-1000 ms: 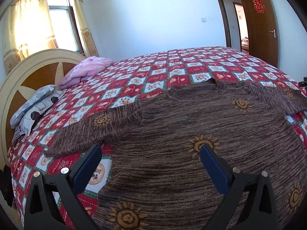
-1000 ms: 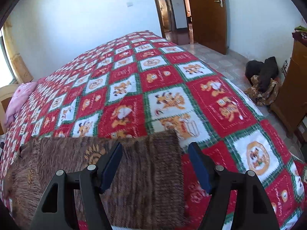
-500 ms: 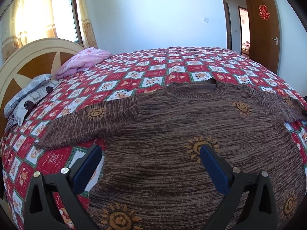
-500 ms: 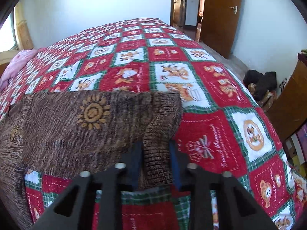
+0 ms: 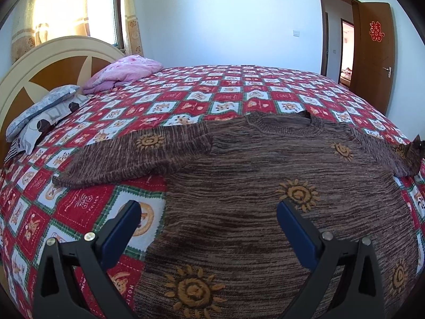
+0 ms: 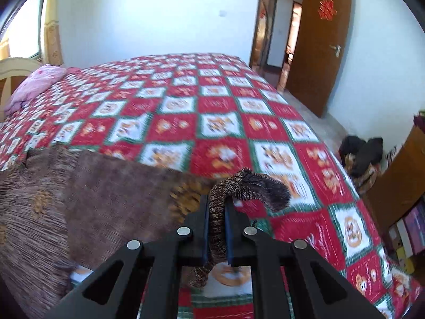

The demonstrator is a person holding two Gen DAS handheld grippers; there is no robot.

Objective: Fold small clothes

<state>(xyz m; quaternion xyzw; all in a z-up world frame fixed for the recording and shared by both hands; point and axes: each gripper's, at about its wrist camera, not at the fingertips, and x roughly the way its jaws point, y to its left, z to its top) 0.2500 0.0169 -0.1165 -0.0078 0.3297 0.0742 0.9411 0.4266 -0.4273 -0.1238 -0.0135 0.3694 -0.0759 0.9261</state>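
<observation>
The right gripper (image 6: 216, 228) is closing its jaws on the sweater's right cuff (image 6: 249, 186), which is arching just beyond its tips; it should be carrying the sleeve flat across the sweater (image 5: 265, 186). The left gripper (image 5: 207, 220), jaws apart, is hovering over the hem; the other sleeve (image 5: 138, 156) is lying further ahead to its left.

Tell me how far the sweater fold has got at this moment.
Done: the brown sweater is spread flat on the patchwork bedspread. In hand: the right gripper is closing on the right sleeve cuff, pinched between its pads and lifted. Left: the left gripper hangs open over the hem; no fold made yet.
</observation>
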